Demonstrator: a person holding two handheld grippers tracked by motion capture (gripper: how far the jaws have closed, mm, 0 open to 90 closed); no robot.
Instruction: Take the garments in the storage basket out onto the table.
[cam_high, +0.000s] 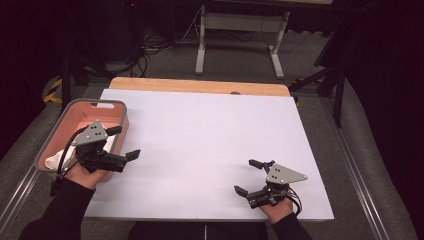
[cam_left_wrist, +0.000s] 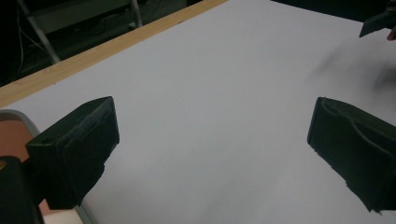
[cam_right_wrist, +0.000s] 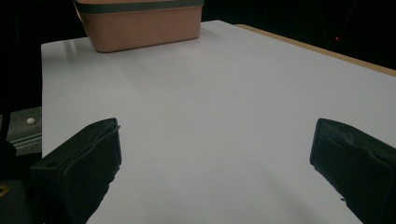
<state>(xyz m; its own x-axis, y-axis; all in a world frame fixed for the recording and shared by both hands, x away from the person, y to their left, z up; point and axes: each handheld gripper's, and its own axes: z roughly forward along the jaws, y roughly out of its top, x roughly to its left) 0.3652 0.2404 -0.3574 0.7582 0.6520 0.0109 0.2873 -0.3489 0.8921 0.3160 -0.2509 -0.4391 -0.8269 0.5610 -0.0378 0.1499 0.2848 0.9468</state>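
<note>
A white sheet covers most of the bench, whose wooden edge shows along the far side. At the left edge of the bench sits a pink tub with a grey rim, and something white lies in its near end; what it is cannot be told.

The left tongs are held by the person's left hand just at the near right corner of the tub, part of the tool over the tub's rim. Its jaws point right, out over the bare sheet, and stand wide apart with nothing between them. In the left gripper view the left tongs show the same wide gap over plain white sheet, with the tub's rim at the lower left beside one jaw and the bench's wooden edge running across the top.

The right tongs are held by the person's right hand near the front right corner of the sheet, well apart from the tub. Its jaws point left toward the middle of the bench and are spread wide, empty. In the right gripper view the right tongs frame bare sheet, and the tub stands far off at the top, across the bench.

A grey three-cornered plate tops each tool. Beyond the bench, a grey metal frame stands on the dark floor.
</note>
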